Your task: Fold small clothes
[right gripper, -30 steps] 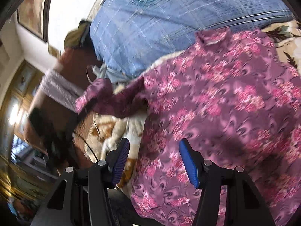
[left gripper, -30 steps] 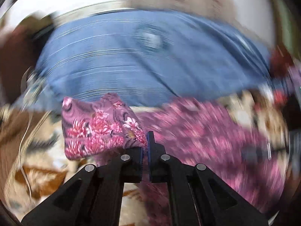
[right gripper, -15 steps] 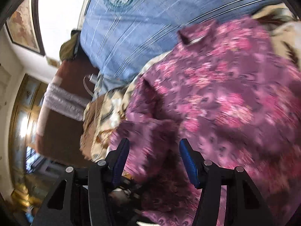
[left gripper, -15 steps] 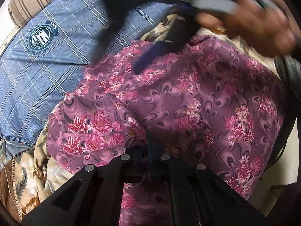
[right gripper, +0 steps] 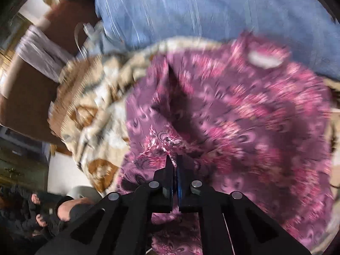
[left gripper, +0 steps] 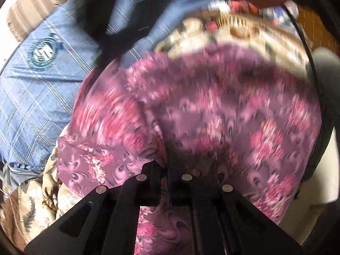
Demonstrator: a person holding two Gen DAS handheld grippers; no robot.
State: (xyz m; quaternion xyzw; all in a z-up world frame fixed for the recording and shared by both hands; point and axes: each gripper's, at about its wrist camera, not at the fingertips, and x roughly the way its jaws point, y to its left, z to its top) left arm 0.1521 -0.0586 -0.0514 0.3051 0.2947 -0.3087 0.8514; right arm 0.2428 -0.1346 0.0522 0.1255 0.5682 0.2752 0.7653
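Note:
A purple shirt with pink flowers point(left gripper: 223, 116) lies spread on a beige patterned blanket point(left gripper: 244, 34). My left gripper point(left gripper: 166, 165) is shut on a fold of the shirt's left side, and cloth drapes over the fingers. In the right wrist view the same shirt point(right gripper: 244, 116) fills the middle, its collar point(right gripper: 265, 57) at the upper right. My right gripper point(right gripper: 175, 161) is shut on a bunched edge of the shirt. Both views are blurred by motion.
A blue checked pillow point(left gripper: 38, 89) with a round logo lies behind the shirt, also in the right wrist view point(right gripper: 191, 10). The beige blanket point(right gripper: 91, 110) extends left. A brown cushion point(right gripper: 27, 97) sits beyond the bed edge. A person's hand point(right gripper: 70, 210) shows bottom left.
My right gripper was open above the shirt and has now shut on its edge. My left gripper has carried the sleeve inward over the shirt body and stays shut.

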